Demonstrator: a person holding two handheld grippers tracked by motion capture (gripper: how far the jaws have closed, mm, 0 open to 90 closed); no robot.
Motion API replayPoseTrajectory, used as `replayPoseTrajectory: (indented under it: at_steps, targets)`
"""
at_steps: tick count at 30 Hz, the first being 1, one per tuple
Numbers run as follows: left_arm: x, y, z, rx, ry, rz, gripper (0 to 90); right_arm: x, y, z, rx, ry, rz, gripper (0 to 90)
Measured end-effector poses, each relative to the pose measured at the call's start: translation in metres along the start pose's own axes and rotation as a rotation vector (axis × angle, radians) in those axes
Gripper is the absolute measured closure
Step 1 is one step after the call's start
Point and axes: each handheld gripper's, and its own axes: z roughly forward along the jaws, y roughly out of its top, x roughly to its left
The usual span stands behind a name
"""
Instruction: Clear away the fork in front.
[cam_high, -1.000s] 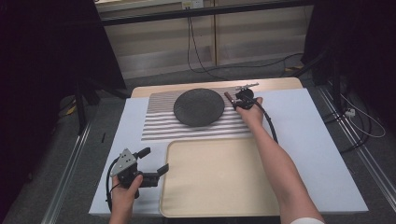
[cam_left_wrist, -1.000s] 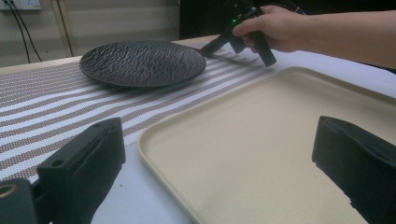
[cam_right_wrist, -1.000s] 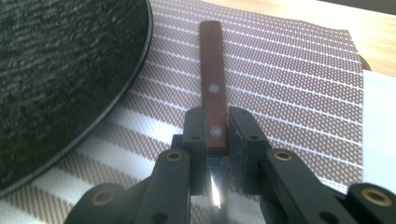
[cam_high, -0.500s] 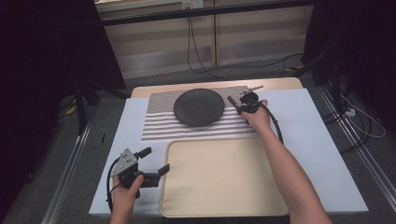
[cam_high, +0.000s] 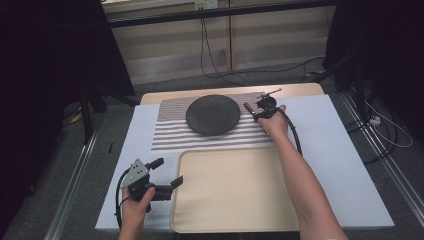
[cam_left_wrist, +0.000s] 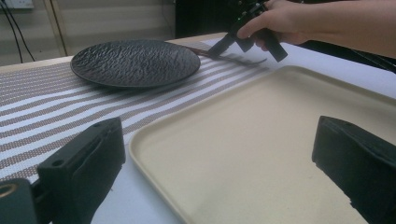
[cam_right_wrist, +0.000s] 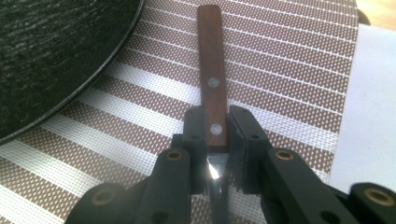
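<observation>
A knife with a brown wooden handle (cam_right_wrist: 211, 74) is held by the right gripper (cam_right_wrist: 215, 140). The black jaws are shut tight on the near end of the handle, where the shiny blade starts. In the right gripper view, the handle points to 12 o'clock, away from the gripper. The knife is over the striped placemat (cam_high: 170, 135), just beside the black plate (cam_high: 212, 114), at the plate's 3 o'clock in the high view. Whether the knife touches the mat cannot be told.

The plate sits on the placemat at the far side of the table. A big cream tray (cam_high: 235, 190) lies just at the mat's 6 o'clock edge.

The left gripper (cam_high: 167, 186) is held at 9 o'clock of the tray, by its near left corner. Its jaws are spread wide, and nothing is held in them.
</observation>
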Motion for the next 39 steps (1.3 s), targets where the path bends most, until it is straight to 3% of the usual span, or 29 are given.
replayPoseTrajectory:
  at_steps: [4,12,21,23,28,33,39]
  targets:
    - [0.000,0.000,0.000,-0.005,0.000,-0.007,2.8,-0.004,0.000,0.000,-0.005,0.026,0.017,78.3]
    - [0.001,0.001,0.001,-0.001,-0.004,0.003,2.8,-0.002,-0.003,-0.001,-0.027,0.015,0.004,78.8]
    - [0.000,0.002,-0.001,-0.012,-0.004,-0.002,2.8,-0.006,-0.004,-0.003,-0.046,0.045,0.048,78.8]
    - [-0.001,0.001,-0.003,-0.001,-0.008,0.017,2.8,-0.007,-0.003,-0.011,-0.087,0.052,0.036,78.8]
    - [-0.003,0.001,-0.004,-0.010,-0.004,0.011,2.8,-0.006,0.002,-0.027,-0.169,0.063,0.035,78.9]
    - [-0.006,0.002,-0.005,-0.009,-0.004,0.018,2.9,-0.008,0.002,-0.050,-0.267,0.087,0.059,78.9]
    - [-0.007,0.004,-0.005,-0.015,0.000,0.028,2.9,-0.007,-0.003,-0.069,-0.311,0.109,0.057,79.0]
